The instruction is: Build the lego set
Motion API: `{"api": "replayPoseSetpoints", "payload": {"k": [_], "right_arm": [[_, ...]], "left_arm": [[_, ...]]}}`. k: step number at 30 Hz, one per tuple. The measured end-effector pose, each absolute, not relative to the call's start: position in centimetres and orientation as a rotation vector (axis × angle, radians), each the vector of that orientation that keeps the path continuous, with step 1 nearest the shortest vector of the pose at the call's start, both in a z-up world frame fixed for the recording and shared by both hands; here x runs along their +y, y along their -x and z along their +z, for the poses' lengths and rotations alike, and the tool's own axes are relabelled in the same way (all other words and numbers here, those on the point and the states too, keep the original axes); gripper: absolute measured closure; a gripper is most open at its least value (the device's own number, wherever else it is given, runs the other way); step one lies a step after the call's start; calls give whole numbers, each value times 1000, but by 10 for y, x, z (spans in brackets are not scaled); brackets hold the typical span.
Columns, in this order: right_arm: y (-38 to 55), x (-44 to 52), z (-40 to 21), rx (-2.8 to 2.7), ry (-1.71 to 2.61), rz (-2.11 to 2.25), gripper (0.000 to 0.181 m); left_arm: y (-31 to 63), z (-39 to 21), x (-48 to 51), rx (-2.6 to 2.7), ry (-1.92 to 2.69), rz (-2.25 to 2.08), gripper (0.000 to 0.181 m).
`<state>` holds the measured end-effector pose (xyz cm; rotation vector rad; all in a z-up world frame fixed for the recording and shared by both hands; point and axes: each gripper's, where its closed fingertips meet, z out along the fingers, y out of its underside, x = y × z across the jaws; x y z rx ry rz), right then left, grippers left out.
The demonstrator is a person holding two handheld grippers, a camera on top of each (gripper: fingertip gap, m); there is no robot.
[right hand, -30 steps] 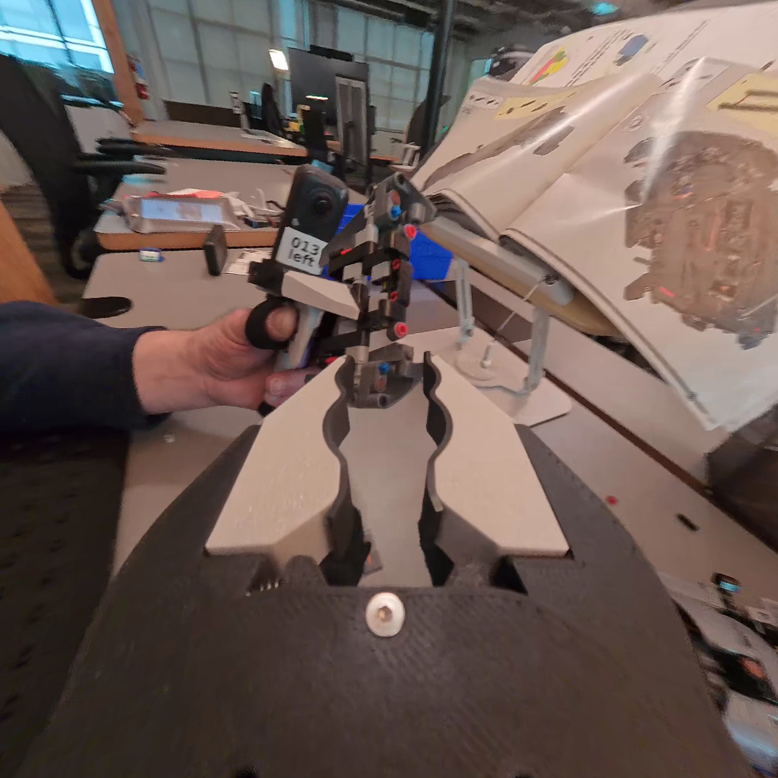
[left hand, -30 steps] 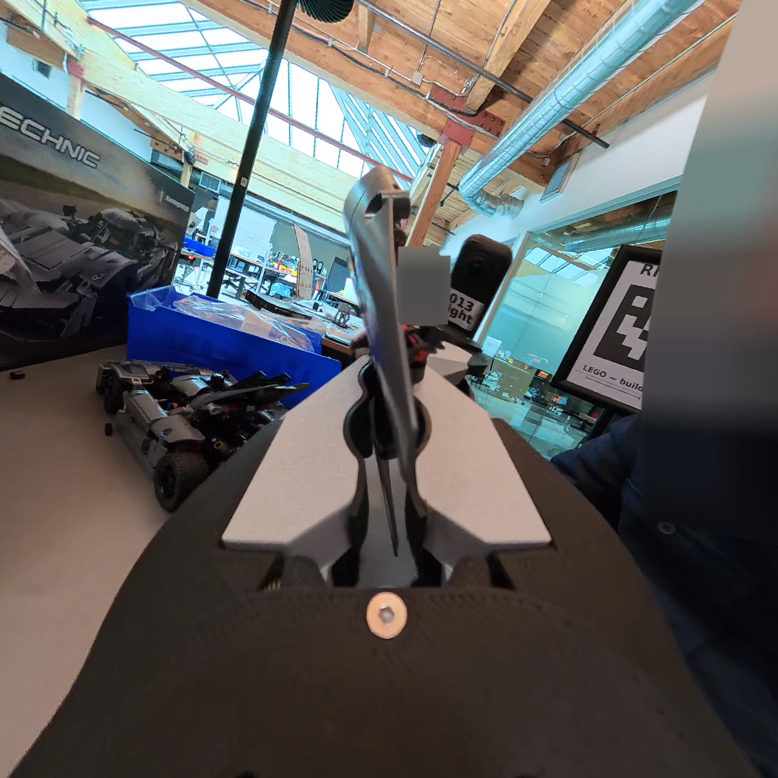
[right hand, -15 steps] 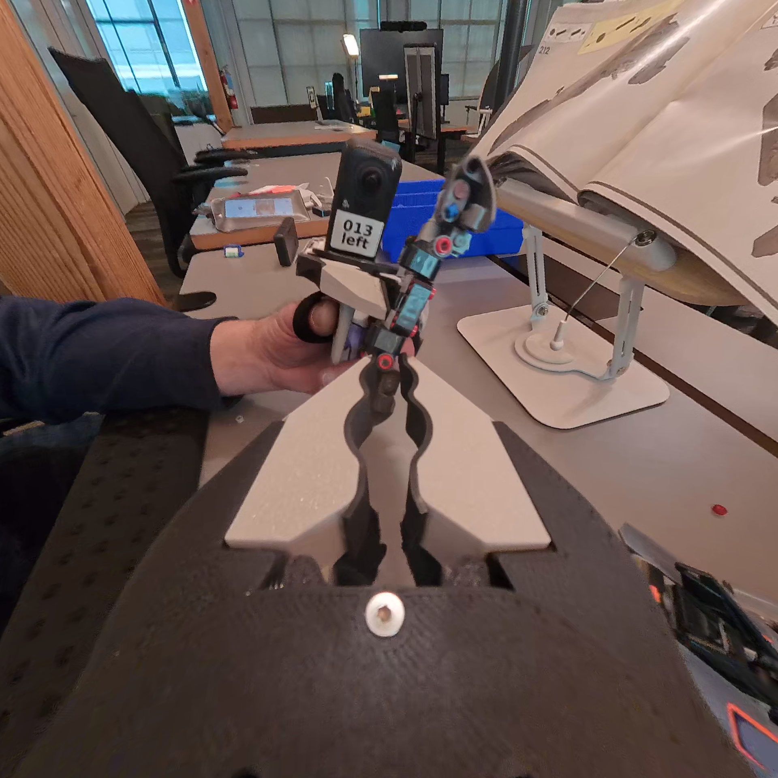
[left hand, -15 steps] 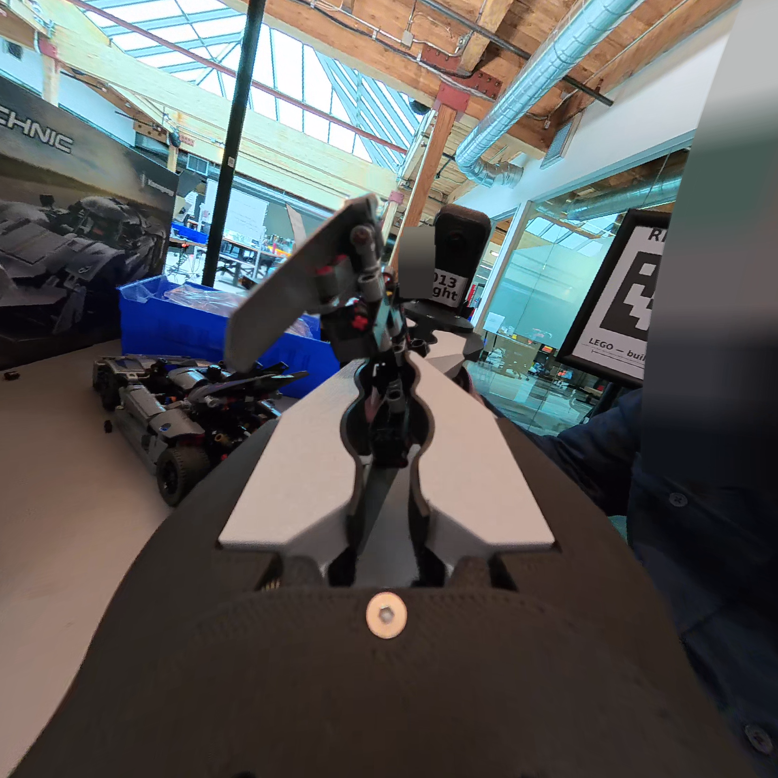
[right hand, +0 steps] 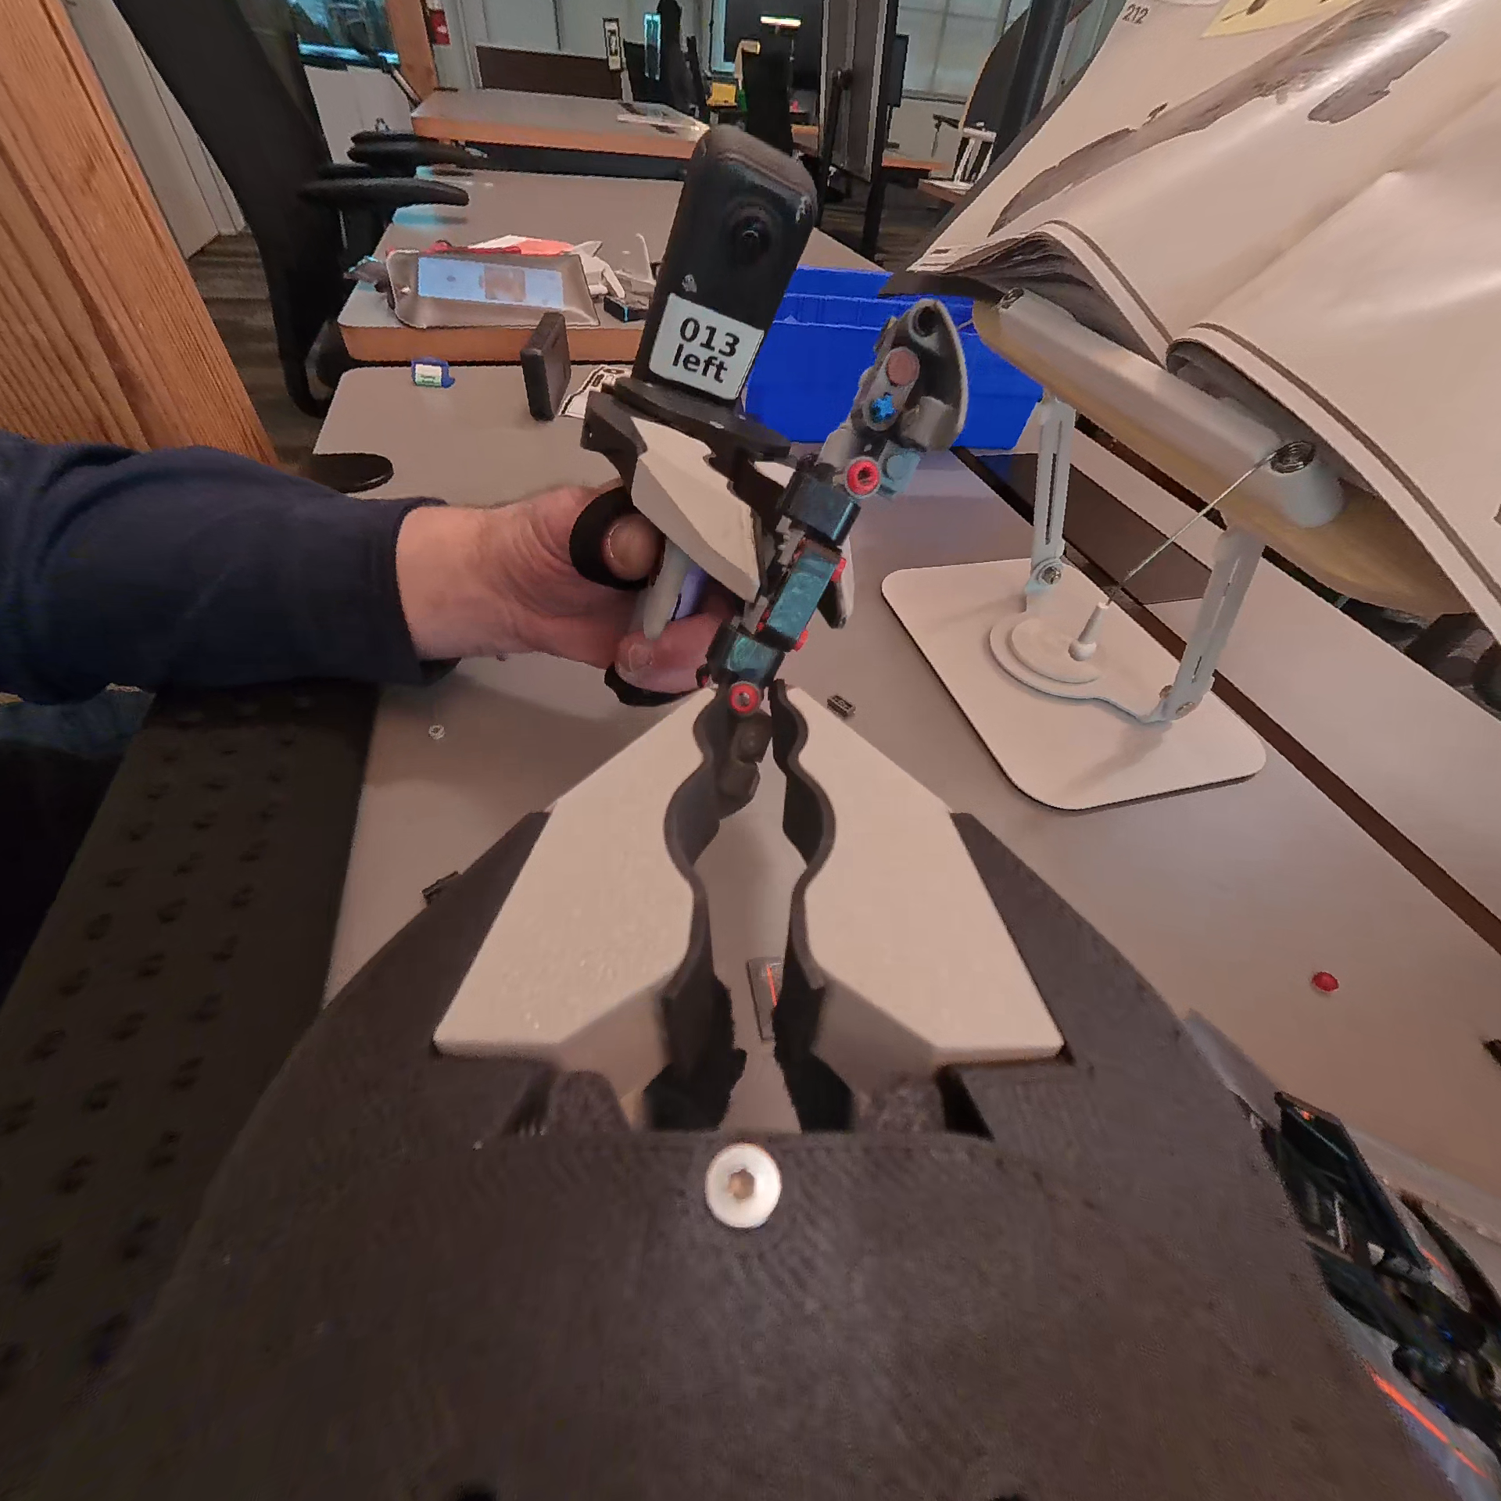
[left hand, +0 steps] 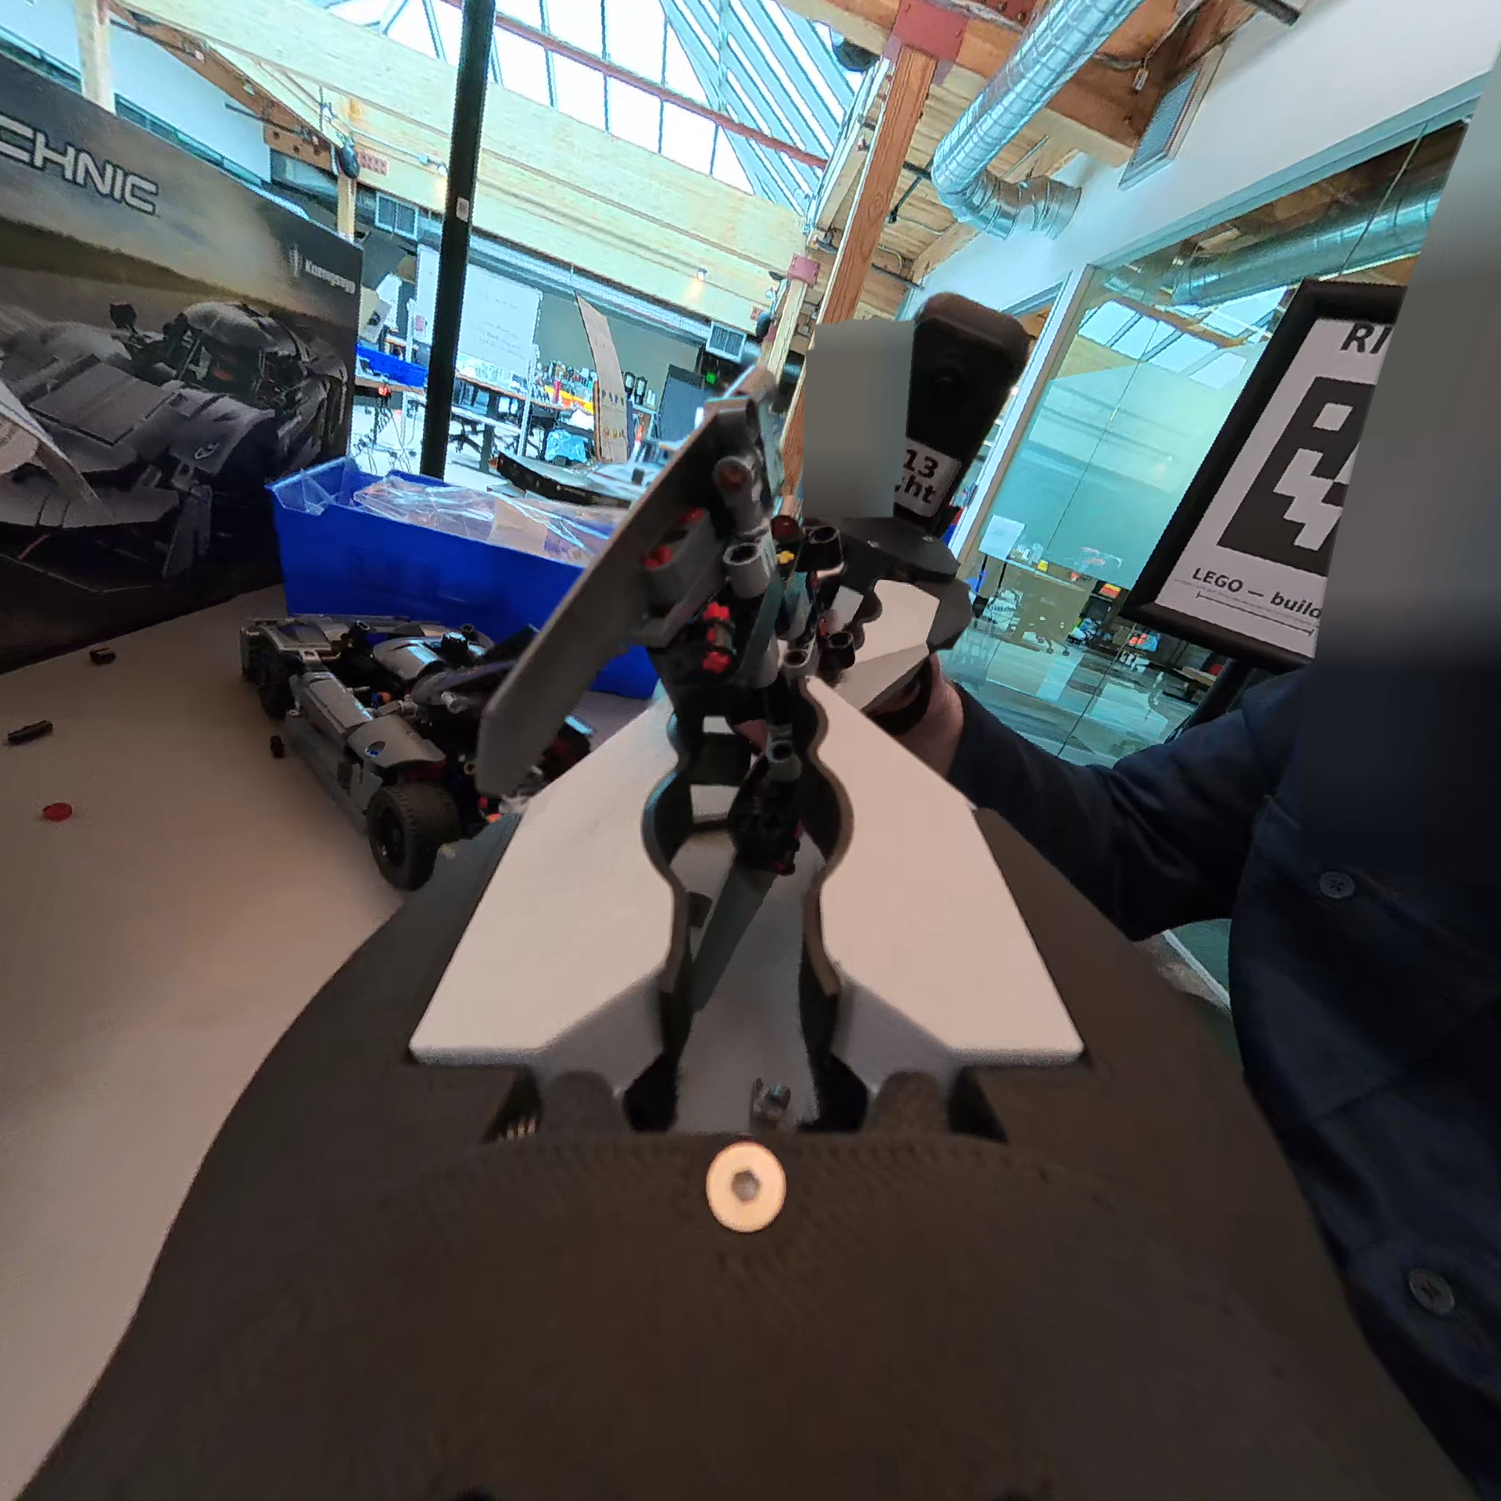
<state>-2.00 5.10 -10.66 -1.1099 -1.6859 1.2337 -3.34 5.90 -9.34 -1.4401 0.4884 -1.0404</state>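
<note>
A grey and black lego subassembly (left hand: 642, 601) with red pins and a long flat grey panel is held in the air between both grippers. My left gripper (left hand: 743, 702) is shut on its lower stem, with the panel leaning up and to the left. In the right wrist view the subassembly (right hand: 820, 520) stands tilted to the right, and my right gripper (right hand: 746, 700) is shut on its bottom end. The left gripper (right hand: 715, 520), held by a hand, grips its middle. The right gripper (left hand: 885, 642) shows just behind the piece.
A part-built dark lego car (left hand: 365, 731) sits on the table left of the grippers, in front of a blue bin (left hand: 422, 560) and the set's box (left hand: 162, 406). Loose small pieces (left hand: 57, 810) lie at left. An open instruction booklet (right hand: 1267, 227) rests on a white stand (right hand: 1072, 682) at right. My left and right fingertips are right by each other.
The subassembly has turned, so its panel now leans left instead of standing edge-on. My right gripper closed from wide open onto its bottom end. The left jaws stand wider around a thicker part.
</note>
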Motion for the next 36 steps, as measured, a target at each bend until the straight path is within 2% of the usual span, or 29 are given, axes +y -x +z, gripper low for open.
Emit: {"api": "replayPoseSetpoints", "payload": {"k": [9,10,14,18,20,26,31,36], "right_arm": [[19,48,-108,-1704,1097,1237,174],[19,47,-108,-1709,1098,1239,174],[17,42,-119,-1792,1095,1223,174],[17,30,-135,-1905,1092,1189,174],[17,25,-143,-1953,1076,1159,174],[18,21,-151,-2007,1027,1061,174],[20,30,-139,-1916,1037,1082,172],[18,34,-127,-1849,1061,1165,162]], "left_arm": [[53,-109,46,528,1601,-1046,155],[55,-116,45,549,1655,-1017,152],[84,-150,47,611,1874,-685,119],[80,-127,43,631,1759,-677,106],[67,-126,36,697,1742,-700,112],[39,-140,25,874,1755,-697,155],[37,-129,24,880,1666,-672,163],[34,-124,26,886,1623,-614,167]]}}
